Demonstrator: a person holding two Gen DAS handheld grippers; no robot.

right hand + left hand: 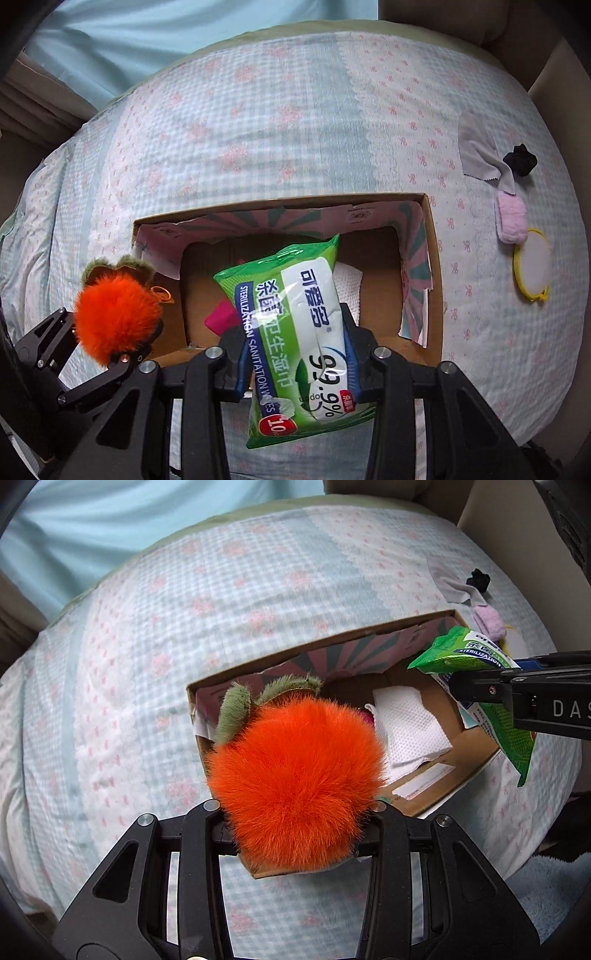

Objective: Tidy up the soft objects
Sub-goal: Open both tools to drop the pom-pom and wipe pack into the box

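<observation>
Both tools grip loads over the open cardboard box: left tool pinches fluffy orange pompom, right tool clamps slick green wipes packet, which may slip out early.

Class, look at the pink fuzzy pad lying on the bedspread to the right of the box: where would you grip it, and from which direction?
Grip the pink fuzzy pad across its narrower width, coming straight down from above. It lies flat on the bedspread, and a grey cloth overlaps its far end, so probably take the middle or nearer end.
</observation>
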